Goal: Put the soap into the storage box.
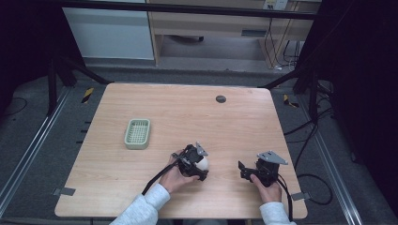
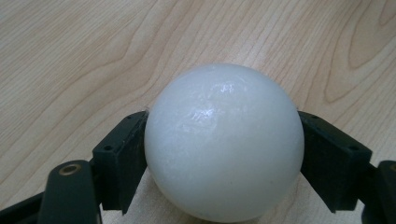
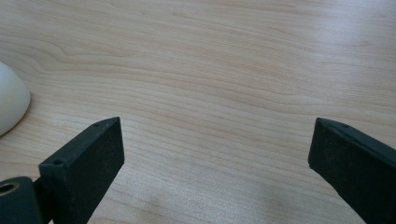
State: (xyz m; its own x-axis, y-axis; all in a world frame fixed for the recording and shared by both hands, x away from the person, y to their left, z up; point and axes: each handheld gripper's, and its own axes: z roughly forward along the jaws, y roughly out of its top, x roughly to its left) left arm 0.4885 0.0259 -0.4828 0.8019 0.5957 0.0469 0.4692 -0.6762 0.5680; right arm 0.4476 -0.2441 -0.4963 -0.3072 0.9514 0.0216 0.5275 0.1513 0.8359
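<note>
**White ball gripped on the left, right jaws spread over bare wood**

From the high view, a light wooden table carries a pale green slotted basket on its left half, well apart from both hands. A small dark round disc sits near the far edge. The person's left hand comes in from the bottom and holds the left gripper near the middle of the front part of the table, with a white ball between its jaws. The right hand holds the right gripper further to the right, close to the front edge, its grey three-cornered plate on top. The two grippers are apart from each other.

In the left gripper view, the white ball sits squarely between the two black jaws, each pressed against one side of it. The left gripper clasps it just above or on the wood grain; which of the two cannot be told.

In the right gripper view, the right gripper has its jaws set wide, with bare table between them. A curved edge of the white ball shows at the left border.
</note>
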